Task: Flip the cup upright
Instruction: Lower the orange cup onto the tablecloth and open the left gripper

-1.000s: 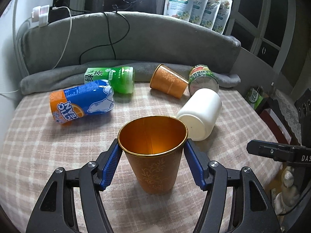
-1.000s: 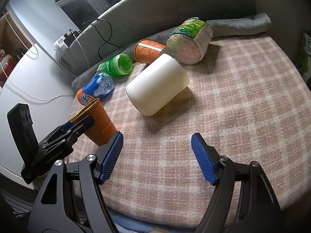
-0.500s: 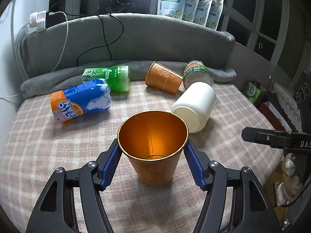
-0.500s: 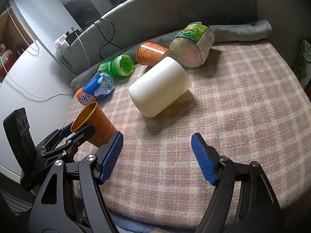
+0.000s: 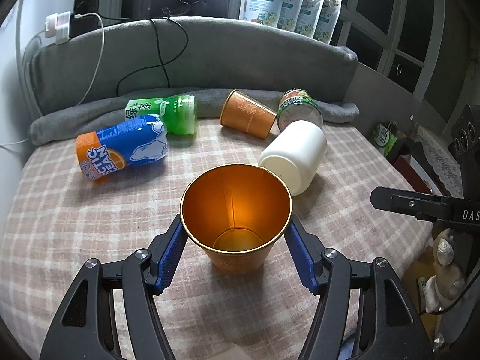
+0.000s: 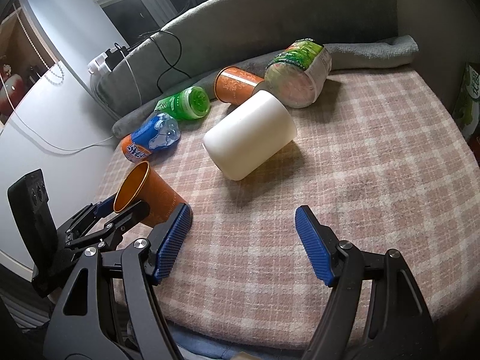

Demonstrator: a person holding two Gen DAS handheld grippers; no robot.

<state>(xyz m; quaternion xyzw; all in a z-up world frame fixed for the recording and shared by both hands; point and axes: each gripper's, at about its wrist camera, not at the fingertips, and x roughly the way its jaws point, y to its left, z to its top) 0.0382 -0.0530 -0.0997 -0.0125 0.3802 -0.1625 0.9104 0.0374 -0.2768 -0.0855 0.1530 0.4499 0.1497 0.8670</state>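
An orange cup with a gold rim stands upright on the checked cloth, mouth up, between the blue pads of my left gripper. The pads sit at its sides just below the rim; whether they still press it I cannot tell. The right wrist view shows the same cup with the left gripper's fingers around it. My right gripper is open and empty over the cloth near the front edge. A second orange cup lies on its side at the back.
A white cup lies on its side just behind the held cup. A blue-orange can, a green bottle and a green-labelled jar lie at the back against a grey rolled towel. The table edge drops off at right.
The left gripper's view has risen and tilted down over the cup, now showing its inside bottom. The cup stands on the cloth. The right gripper has barely moved.
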